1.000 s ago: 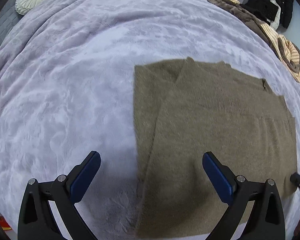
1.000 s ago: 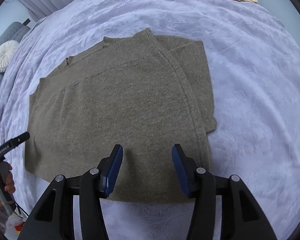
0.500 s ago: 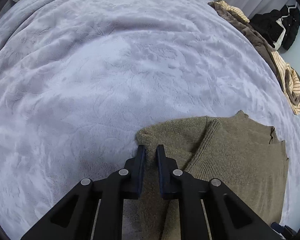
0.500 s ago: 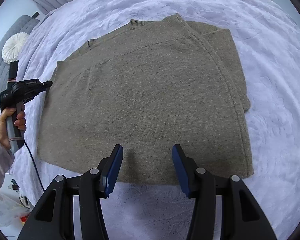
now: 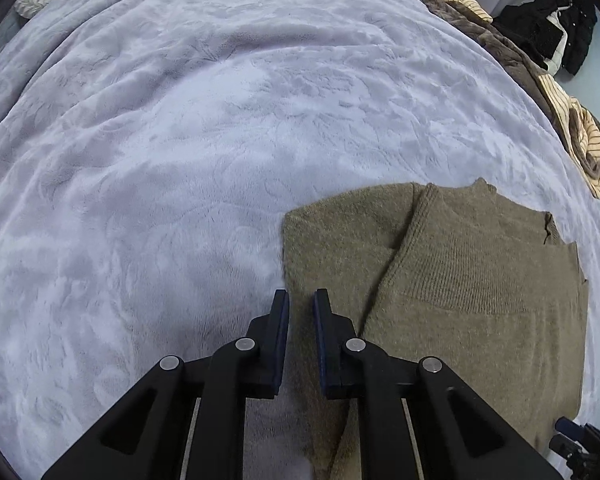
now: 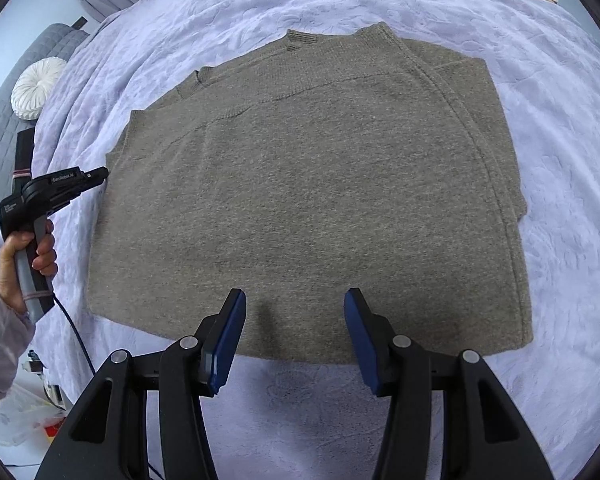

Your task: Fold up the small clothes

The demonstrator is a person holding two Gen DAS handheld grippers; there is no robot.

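Lavender plush blanket (image 5: 180, 140) covers the bed, embossed leaf pattern. Olive-brown knit sweater (image 6: 312, 200) lies flat on it, sleeves folded in, collar toward the far side. Heap of brown and striped clothes (image 5: 572, 128) sits at the bed's far edge, black garment (image 5: 548, 28) beyond it. Round white pleated cushion (image 6: 38, 86) rests against a grey quilted headboard. Left gripper (image 5: 300, 300) clenched nearly closed, pointing down at the sweater's left edge; cannot tell if fabric is pinched between the pads. A hand (image 6: 24, 264) in a pale sleeve grips its handle. Right gripper (image 6: 294, 302) released, jaws half apart, hovering over the sweater's near hem, nothing held.
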